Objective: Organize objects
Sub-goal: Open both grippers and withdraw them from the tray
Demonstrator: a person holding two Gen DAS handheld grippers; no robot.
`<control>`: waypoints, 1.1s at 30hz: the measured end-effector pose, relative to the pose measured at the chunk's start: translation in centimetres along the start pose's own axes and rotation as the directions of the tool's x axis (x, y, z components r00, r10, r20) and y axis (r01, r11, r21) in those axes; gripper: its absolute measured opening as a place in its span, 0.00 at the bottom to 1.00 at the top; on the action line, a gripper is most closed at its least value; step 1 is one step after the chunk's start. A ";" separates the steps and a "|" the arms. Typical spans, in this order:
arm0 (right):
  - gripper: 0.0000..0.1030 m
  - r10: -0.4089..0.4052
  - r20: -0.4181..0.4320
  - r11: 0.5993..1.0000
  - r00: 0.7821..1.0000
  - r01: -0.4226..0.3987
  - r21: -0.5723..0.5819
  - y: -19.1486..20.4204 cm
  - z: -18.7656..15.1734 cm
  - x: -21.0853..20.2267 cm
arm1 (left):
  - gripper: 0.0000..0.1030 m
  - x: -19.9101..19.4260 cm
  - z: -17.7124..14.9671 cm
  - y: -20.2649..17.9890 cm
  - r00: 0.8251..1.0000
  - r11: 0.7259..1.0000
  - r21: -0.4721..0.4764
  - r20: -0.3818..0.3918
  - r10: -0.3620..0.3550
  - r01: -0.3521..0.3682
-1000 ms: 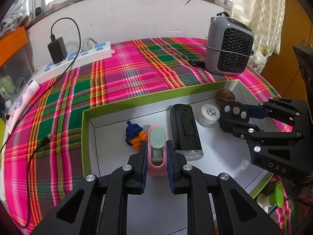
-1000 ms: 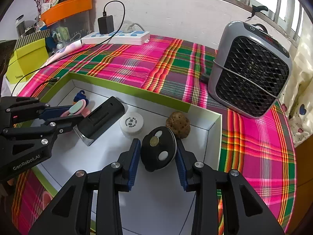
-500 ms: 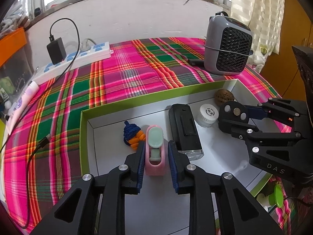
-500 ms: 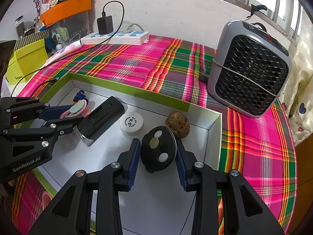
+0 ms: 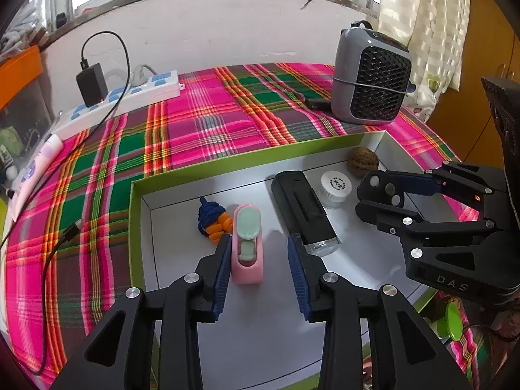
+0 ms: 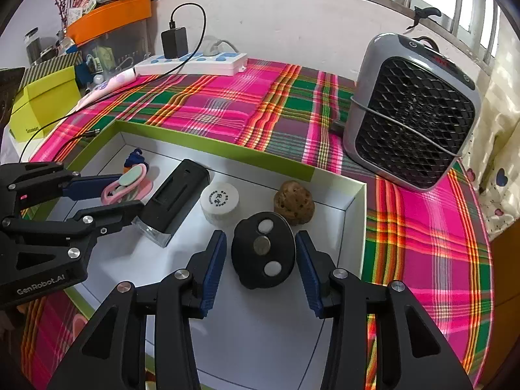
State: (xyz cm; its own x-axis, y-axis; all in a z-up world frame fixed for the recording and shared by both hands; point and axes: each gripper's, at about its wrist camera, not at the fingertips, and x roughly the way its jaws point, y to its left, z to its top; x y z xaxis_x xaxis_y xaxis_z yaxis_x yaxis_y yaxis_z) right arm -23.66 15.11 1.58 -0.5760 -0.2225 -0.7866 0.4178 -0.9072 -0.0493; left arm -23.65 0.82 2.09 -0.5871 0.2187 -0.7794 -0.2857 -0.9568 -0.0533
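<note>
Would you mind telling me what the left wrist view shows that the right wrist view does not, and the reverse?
Only the left wrist view shows the green plastic clip beyond the box's near corner. Only the right wrist view shows the yellow cardboard box and the orange storage bin. Both show the white green-rimmed box, the pink and mint clip, the black oval remote, the white round cap, the brown walnut, the grey fan heater, and both grippers with jaws open.
</note>
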 end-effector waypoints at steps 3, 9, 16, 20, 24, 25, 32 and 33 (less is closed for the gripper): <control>0.44 -0.003 0.010 1.000 1.000 0.003 0.002 0.0 -0.1 -0.4 | 0.36 -0.3 -0.1 0.0 1.000 1.000 -0.004 0.004 0.005 -0.005; 0.44 -0.013 0.021 1.000 1.000 0.013 0.007 0.1 -0.3 -1.0 | 0.37 -1.1 -0.5 0.0 1.000 1.000 -0.019 0.013 0.010 -0.010; 0.44 -0.012 0.047 1.000 0.999 0.010 0.027 0.3 -0.6 -2.2 | 0.38 -2.6 -1.1 -0.2 0.999 0.999 -0.030 0.038 0.023 -0.022; 0.44 -0.008 0.059 0.999 0.998 0.005 0.041 0.5 -0.9 -2.9 | 0.38 -3.4 -1.5 -0.4 0.998 0.999 -0.035 0.049 0.033 -0.031; 0.44 -0.006 0.075 0.998 0.997 0.001 0.057 0.7 -1.3 -3.9 | 0.38 -4.3 -2.1 -0.6 0.998 0.999 -0.040 0.058 0.036 -0.034; 0.44 -0.005 0.079 0.998 0.997 0.000 0.061 0.7 -1.5 -4.1 | 0.38 -4.6 -2.2 -0.6 0.997 0.998 -0.044 0.061 0.043 -0.040; 0.44 -0.005 0.106 0.997 0.994 -0.003 0.078 1.2 -2.3 -5.5 | 0.38 -6.3 -3.4 -1.0 0.994 0.997 -0.048 0.086 0.066 -0.062; 0.44 -0.005 0.110 0.997 0.994 -0.004 0.083 1.3 -2.5 -5.6 | 0.38 -6.5 -3.5 -1.1 0.993 0.997 -0.042 0.091 0.069 -0.066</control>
State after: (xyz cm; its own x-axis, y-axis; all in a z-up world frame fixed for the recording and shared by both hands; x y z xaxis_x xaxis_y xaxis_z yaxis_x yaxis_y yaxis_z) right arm -18.14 16.11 4.44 -0.6516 -0.2561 -0.7140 0.3606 -0.9327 0.0055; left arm -16.84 -0.21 5.02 -0.6718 0.1684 -0.7214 -0.2143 -0.9764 -0.0284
